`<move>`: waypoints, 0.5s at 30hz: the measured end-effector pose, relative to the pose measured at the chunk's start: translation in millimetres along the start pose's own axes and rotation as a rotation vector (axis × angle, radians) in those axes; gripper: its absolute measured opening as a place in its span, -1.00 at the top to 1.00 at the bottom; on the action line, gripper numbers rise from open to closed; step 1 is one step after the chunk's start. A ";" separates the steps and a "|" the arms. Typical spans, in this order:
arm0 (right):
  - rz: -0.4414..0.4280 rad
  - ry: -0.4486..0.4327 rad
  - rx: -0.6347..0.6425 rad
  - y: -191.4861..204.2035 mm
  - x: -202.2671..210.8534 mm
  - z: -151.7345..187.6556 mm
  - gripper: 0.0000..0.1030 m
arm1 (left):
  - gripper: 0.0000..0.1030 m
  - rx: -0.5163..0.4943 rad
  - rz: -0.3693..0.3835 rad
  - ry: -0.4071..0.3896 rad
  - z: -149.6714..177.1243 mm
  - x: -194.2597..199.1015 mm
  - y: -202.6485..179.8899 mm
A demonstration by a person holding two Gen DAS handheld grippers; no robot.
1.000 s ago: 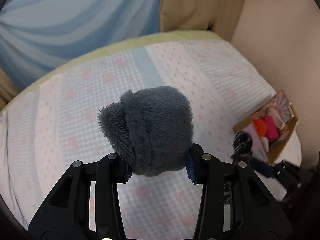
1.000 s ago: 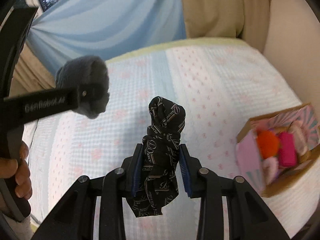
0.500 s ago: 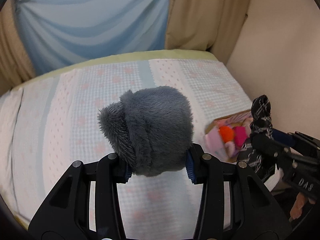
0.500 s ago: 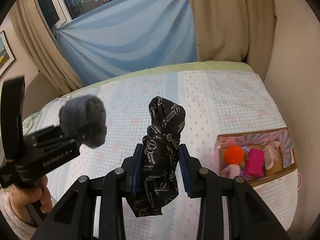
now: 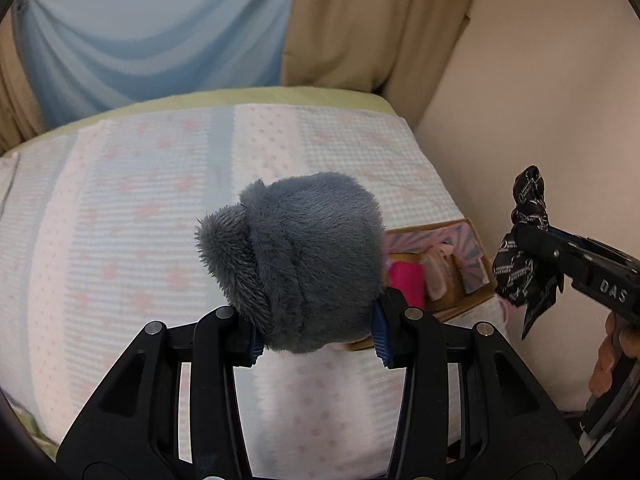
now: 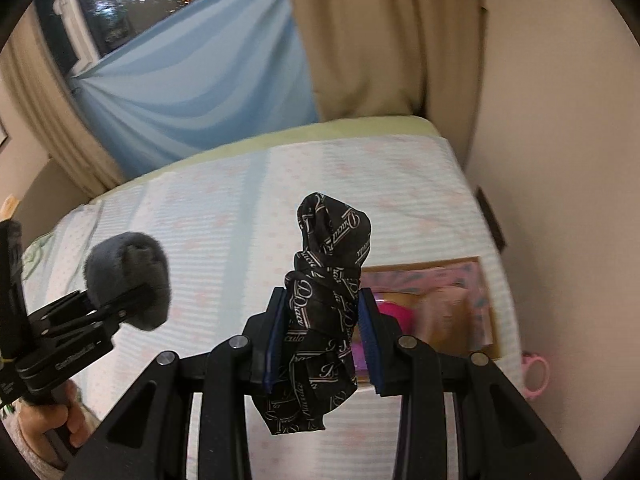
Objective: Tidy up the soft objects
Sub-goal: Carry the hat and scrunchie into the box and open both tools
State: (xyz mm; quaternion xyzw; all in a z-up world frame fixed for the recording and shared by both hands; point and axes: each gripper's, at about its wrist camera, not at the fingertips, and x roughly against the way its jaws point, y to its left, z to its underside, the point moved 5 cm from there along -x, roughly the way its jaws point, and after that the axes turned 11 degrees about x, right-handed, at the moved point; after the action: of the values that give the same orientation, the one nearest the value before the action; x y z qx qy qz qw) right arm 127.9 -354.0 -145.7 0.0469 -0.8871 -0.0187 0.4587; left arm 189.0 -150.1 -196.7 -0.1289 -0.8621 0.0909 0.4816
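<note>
While the left claw (image 5: 316, 332) is pinching the grey plush (image 5: 296, 260) at centre, the box (image 5: 436, 272) at three o'clock is sitting half hidden, risking a blind drop. The right claw (image 6: 322, 340) is clamping the black scarf (image 6: 324, 320); its dangling tail may be snagging the box (image 6: 472, 300) rim at three o'clock.

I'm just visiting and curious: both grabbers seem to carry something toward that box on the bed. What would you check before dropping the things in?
1. Left gripper clamped on the grey plush toy: ok, the pads squeeze its base.
2. Right gripper clamped on the knotted black printed scarf: ok.
3. Cardboard box open on top: ok.
4. Free room in the box: cannot tell; a pink roll and pale items already lie inside, partly hidden.
5. Grippers apart from each other: ok, a clear gap shows in both views.
6. Either item directly above the box: cannot tell from these angled views.
</note>
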 end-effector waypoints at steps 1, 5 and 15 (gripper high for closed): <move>0.009 0.012 -0.008 -12.8 -4.1 1.3 0.38 | 0.26 0.004 0.007 0.012 1.3 -8.8 -9.8; 0.043 0.060 -0.032 -52.9 -23.1 7.2 0.38 | 0.26 -0.009 0.015 0.066 6.7 -45.9 -42.4; 0.069 0.180 -0.134 -125.9 -93.4 42.7 0.38 | 0.26 -0.136 0.046 0.233 29.7 -152.6 -113.8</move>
State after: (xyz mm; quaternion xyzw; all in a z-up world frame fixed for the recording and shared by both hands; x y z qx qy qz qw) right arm 155.1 -470.4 -255.8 -0.0129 -0.8403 -0.0580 0.5389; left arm 225.1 -306.5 -303.4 -0.1906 -0.8013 0.0276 0.5664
